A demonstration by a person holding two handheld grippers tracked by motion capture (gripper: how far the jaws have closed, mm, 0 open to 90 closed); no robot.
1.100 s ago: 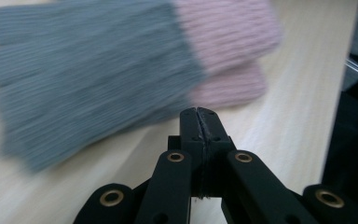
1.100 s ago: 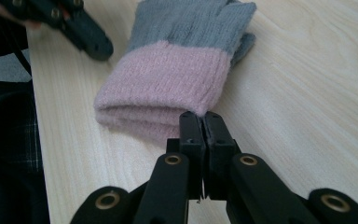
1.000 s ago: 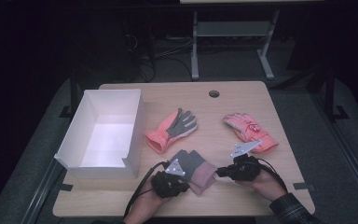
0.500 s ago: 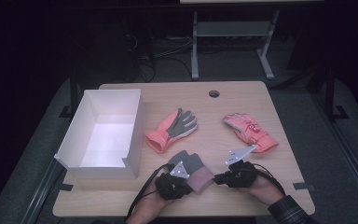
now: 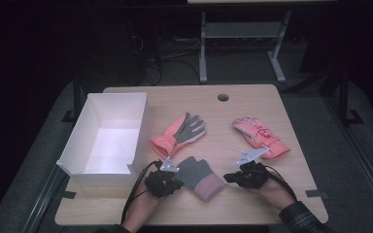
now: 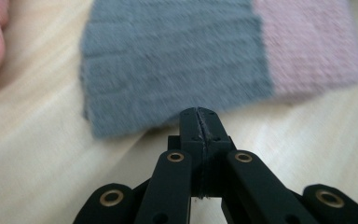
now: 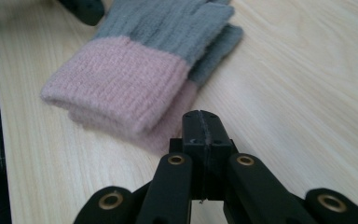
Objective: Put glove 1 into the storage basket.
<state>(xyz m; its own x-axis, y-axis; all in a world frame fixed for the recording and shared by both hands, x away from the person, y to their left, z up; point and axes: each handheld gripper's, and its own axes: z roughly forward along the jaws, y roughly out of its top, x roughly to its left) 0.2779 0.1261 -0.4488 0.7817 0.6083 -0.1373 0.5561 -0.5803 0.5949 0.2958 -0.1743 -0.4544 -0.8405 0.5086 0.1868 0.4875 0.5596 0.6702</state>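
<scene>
A pair of grey knit gloves with pink cuffs (image 5: 200,177) lies stacked near the table's front edge, between my two grippers. My left gripper (image 5: 177,183) rests on the table just left of the pair. Its jaws are shut with nothing in them, and their tips (image 6: 200,114) sit at the edge of the grey knit (image 6: 177,65). My right gripper (image 5: 227,178) sits just right of the pair. It is also shut and empty, tips (image 7: 204,116) close to the pink cuff (image 7: 121,93).
An open white box (image 5: 77,145) stands at the left of the table. A pink glove with a grey palm (image 5: 180,133) lies mid-table, and another pink glove (image 5: 260,137) lies to the right. The table's front edge is close behind both hands.
My left gripper has slid a little to the left, off the knit gloves. My right gripper has shifted slightly left toward the cuff. The gloves lie about where they were.
</scene>
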